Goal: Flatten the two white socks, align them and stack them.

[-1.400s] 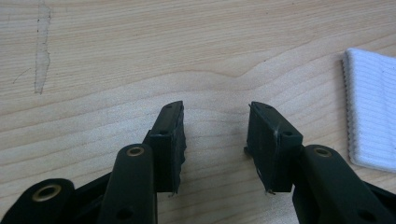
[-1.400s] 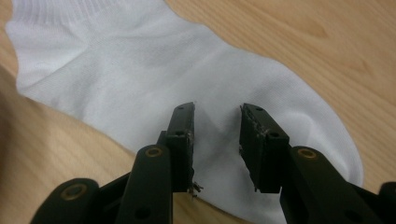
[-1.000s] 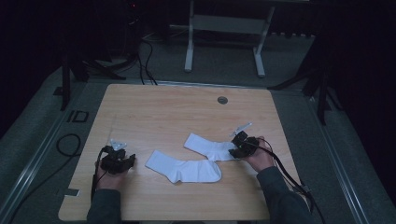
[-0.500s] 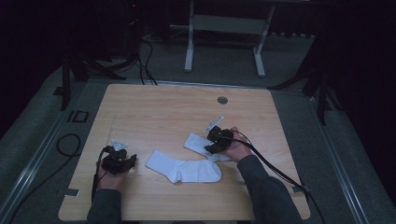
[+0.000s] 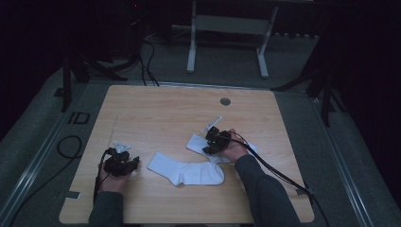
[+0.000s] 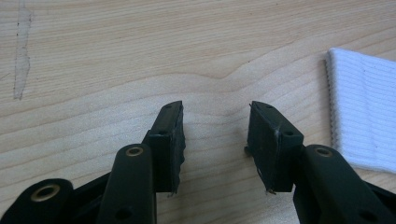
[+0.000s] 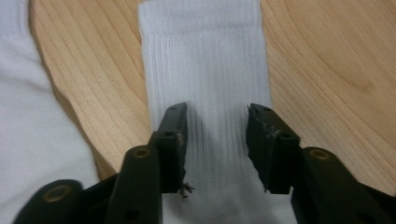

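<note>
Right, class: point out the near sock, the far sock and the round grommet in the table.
Near sock point(image 5: 187, 170), high view, middle of its foot.
Far sock point(image 7: 205, 60), right gripper view, ribbed cuff ahead of the open gripper.
Round grommet point(image 5: 225, 101), high view, its centre.

You are working at a light wooden table point(image 5: 156, 109) with a small round grommet point(image 5: 225, 101) near its far edge. Two white socks lie flat on the top. The nearer sock point(image 5: 187, 170) sits at the middle of your side. The farther sock point(image 5: 197, 142) lies just beyond it toward your right, its ribbed cuff point(image 7: 201, 28) flat on the wood. The two socks meet or overlap at one end.
</note>
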`<state>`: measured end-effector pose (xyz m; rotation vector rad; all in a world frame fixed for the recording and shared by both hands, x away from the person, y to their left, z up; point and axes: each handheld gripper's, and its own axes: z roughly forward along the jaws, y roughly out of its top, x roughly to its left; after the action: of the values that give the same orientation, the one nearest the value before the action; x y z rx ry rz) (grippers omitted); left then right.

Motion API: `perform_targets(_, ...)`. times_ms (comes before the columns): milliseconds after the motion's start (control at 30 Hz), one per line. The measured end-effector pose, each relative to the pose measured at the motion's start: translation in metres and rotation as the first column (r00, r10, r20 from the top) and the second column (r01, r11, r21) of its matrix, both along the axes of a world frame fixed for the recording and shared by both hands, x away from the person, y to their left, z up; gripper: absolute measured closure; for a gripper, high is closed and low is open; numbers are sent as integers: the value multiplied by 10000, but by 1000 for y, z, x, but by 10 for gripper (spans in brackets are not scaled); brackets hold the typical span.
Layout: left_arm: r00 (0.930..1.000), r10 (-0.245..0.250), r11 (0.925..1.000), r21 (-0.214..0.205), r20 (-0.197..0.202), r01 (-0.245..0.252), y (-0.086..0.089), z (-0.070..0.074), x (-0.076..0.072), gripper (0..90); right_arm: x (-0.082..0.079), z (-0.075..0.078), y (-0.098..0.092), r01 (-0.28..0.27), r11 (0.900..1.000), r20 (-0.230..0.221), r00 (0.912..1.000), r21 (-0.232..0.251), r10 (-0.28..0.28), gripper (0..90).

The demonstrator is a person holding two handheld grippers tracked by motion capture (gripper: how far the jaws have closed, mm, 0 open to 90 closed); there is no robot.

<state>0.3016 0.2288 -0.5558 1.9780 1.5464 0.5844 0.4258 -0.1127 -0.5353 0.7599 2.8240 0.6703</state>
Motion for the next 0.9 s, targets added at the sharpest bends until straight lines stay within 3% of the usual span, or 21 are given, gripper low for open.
perform_targets(133,10000,-17,10000,-28,21,17,-1,0,0,557,-1,0,0,7,10000,191,9998,-36,-6,791)
perform_targets(200,10000,-37,10000,-13,9,37,-1,0,0,556,-4,0,1,-83,9999,369,9993,-109,87,818)
perform_targets(433,10000,-38,10000,-25,17,38,-1,0,0,554,-6,6,-1,4,9997,566,9984,-254,11,828)
perform_targets(733,9999,-119,9999,35,-22,119,-1,0,-1,553,-19,32,-10,-33,9999,935,9956,134,21,826)
perform_targets(900,10000,-97,10000,-17,13,97,-2,0,-1,553,-31,50,-22,43,9975,1029,9946,705,-116,826)
